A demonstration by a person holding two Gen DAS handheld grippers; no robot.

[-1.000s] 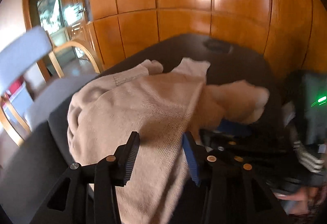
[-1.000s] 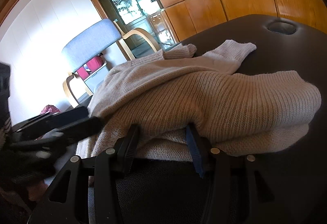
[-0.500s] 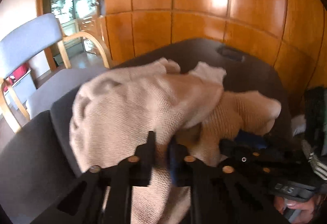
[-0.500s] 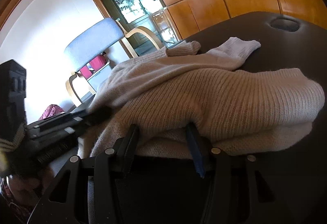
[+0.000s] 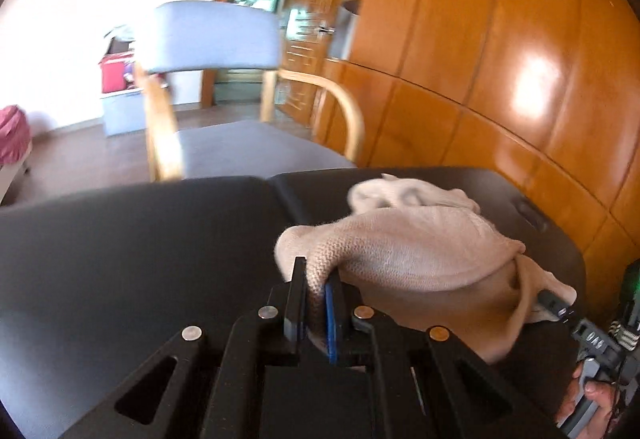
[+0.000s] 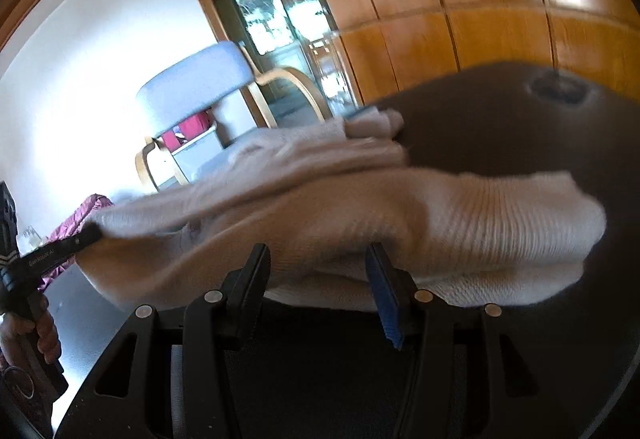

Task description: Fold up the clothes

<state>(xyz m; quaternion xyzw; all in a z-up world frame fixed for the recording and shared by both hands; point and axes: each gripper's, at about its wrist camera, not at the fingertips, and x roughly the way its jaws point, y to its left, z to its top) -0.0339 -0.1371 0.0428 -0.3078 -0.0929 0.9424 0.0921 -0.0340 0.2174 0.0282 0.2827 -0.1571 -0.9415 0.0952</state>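
A beige knit sweater (image 5: pixel 420 251) lies bunched on the dark padded table (image 5: pixel 140 259). My left gripper (image 5: pixel 316 271) is shut on a pinch of its near-left edge, and the cloth stretches from there to the right. In the right wrist view the sweater (image 6: pixel 480 223) is blurred and pulled out towards the left gripper (image 6: pixel 90 233) at the left edge. My right gripper (image 6: pixel 316 259) has its jaws half apart, with a thick fold filling the gap and hiding the fingertips. The left wrist view shows the right gripper (image 5: pixel 554 303) with cloth draped at its tip.
A blue-backed wooden armchair (image 5: pixel 216 35) stands just beyond the table's far edge. Glossy wooden panels (image 5: pixel 500 39) close off the right side. The table has an oval hole (image 6: pixel 560 89) near its far end. A hand (image 6: pixel 40 331) grips the left tool's handle.
The left gripper closed on the sweater's edge, then swung left and rolled, dragging the cloth out sideways. The right gripper rose slightly with its fold and kept the same jaw width.
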